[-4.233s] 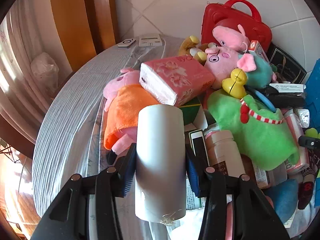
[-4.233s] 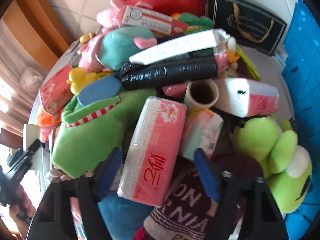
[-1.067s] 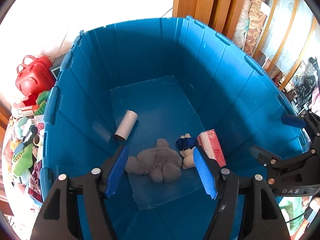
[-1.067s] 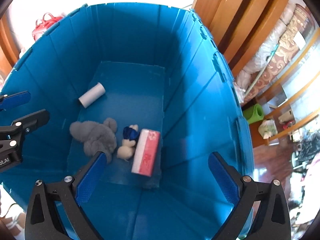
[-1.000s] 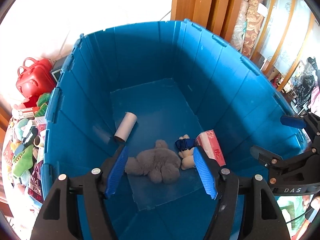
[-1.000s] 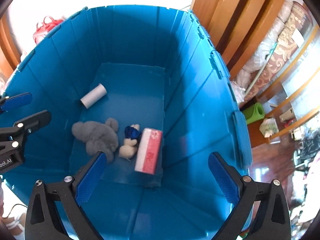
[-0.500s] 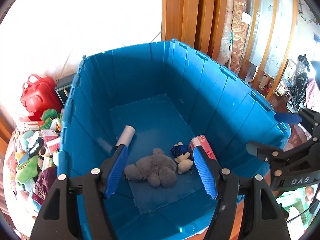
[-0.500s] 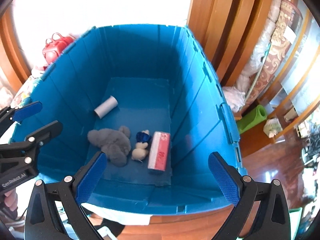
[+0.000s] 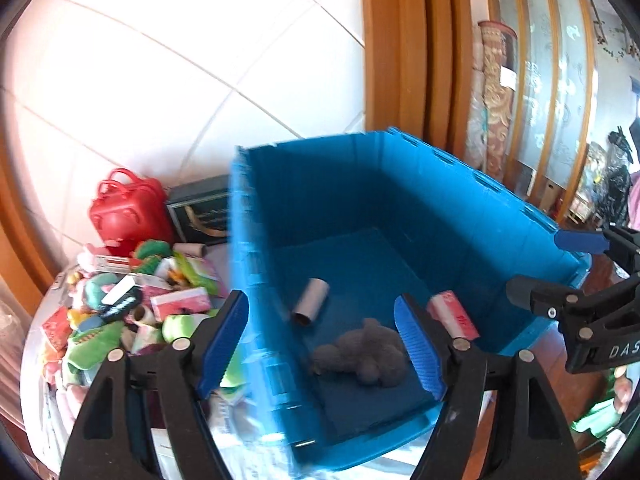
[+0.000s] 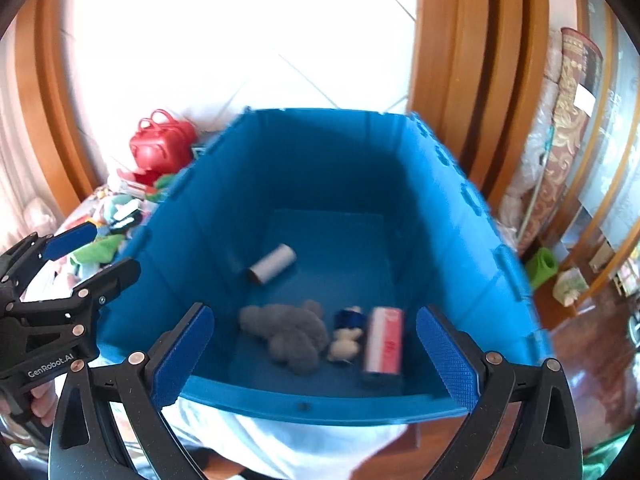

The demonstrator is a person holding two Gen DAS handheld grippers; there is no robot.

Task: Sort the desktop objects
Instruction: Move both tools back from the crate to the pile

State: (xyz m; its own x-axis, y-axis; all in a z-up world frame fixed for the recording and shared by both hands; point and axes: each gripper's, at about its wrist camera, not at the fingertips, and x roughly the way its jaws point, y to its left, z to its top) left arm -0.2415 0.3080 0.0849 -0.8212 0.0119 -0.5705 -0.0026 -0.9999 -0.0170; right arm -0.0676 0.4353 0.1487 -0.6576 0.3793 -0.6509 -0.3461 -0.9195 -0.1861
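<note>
Beside the deep blue plastic crate (image 9: 256,280), to its left, a heap of plush toys and tissue packs (image 9: 132,312) with a red plastic case (image 9: 128,212) behind. Both claws now stand farther back from the crate than a second ago. Left gripper (image 9: 322,344) empty, jaws opening; right gripper (image 10: 314,354) wide apart, empty. On the crate floor beyond them: grey plush toy (image 10: 286,334), pink tissue pack (image 10: 384,338), white paper roll (image 10: 272,263) farthest.
</note>
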